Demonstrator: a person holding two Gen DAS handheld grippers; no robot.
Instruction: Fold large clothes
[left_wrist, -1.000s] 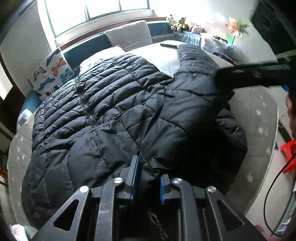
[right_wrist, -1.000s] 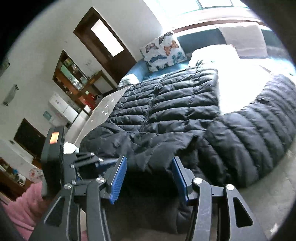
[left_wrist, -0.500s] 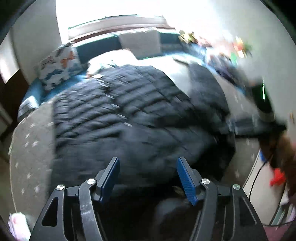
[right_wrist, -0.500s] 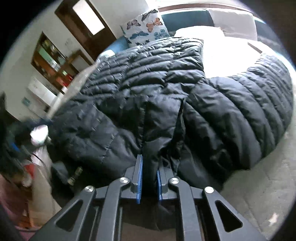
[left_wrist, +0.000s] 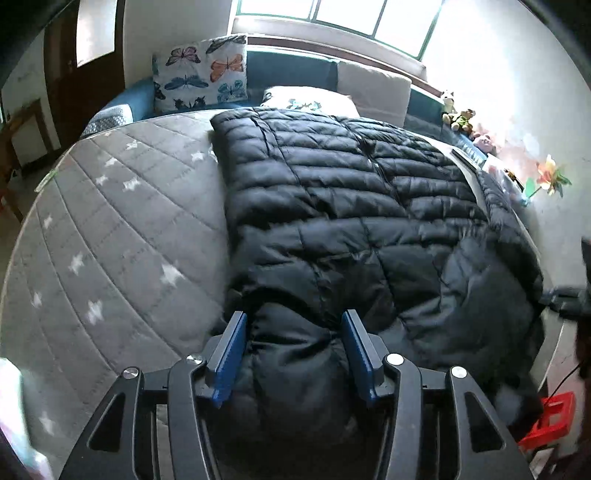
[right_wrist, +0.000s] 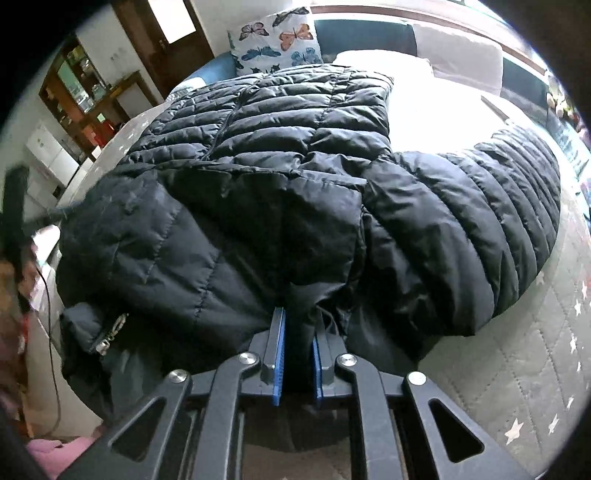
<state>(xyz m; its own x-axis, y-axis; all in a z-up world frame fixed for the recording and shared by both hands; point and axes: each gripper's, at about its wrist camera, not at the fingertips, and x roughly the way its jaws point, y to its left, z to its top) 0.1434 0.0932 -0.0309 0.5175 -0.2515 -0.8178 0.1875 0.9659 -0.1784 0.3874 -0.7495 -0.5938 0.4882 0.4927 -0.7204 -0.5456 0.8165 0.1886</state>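
Note:
A large black quilted puffer jacket (left_wrist: 369, 221) lies spread over a grey star-patterned mattress (left_wrist: 110, 240), zipper up. My left gripper (left_wrist: 293, 354) is at the jacket's near left corner. Its jaws are closing, with a puffy bulge of the jacket between the blue pads (left_wrist: 229, 354); no firm pinch shows. In the right wrist view the jacket (right_wrist: 258, 166) is bunched at the near edge with a sleeve off to the right. My right gripper (right_wrist: 297, 354) is shut on a narrow fold of that near edge.
A butterfly pillow (left_wrist: 201, 74) and a white pillow (left_wrist: 310, 98) sit at the bed's head under the window. Stuffed toys (left_wrist: 458, 118) line the far right side. A red stool (left_wrist: 550, 417) stands by the bed's right edge. A cable (right_wrist: 51, 332) hangs at left.
My left gripper let go of the jacket's near edge, opened and swept left to its left corner. My right gripper closed on a fold of the near edge and has held it since.

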